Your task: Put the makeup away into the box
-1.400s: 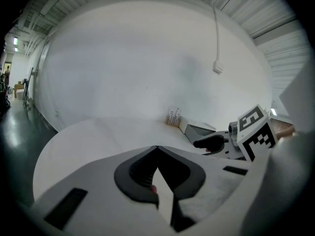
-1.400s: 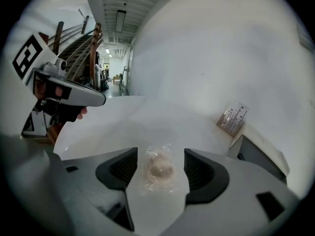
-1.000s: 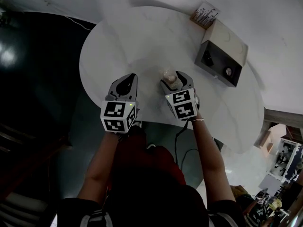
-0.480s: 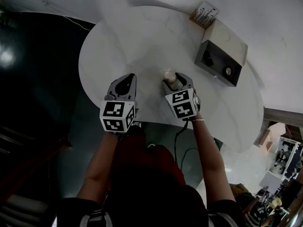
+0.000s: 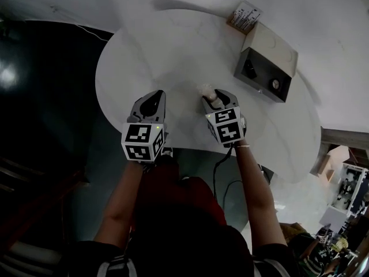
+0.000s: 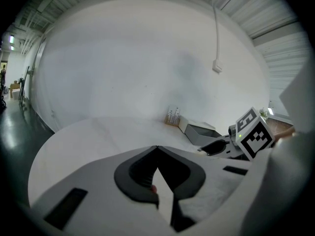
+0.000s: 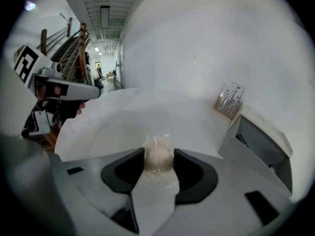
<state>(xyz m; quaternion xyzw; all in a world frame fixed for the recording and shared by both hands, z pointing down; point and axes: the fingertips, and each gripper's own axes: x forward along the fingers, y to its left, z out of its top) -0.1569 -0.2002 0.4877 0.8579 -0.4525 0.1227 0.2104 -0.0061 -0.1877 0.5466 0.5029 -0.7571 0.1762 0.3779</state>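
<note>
Round white table point(image 5: 173, 51) is bearing one grey box point(image 5: 277, 48) far right; your right gripper point(image 7: 158, 165) is closing on one wrapped beige puff point(image 7: 158, 154); your left gripper point(image 6: 157, 150) is idling closed, empty.

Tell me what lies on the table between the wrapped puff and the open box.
Nothing: the head view shows only bare white table between the wrapped puff and the box.

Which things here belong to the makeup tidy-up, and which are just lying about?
Belongs: wrapped puff between the right gripper's closing jaws; open box; dark item inside it.
Lying about: wall cable; packet beside the box, contents unclear.
</note>
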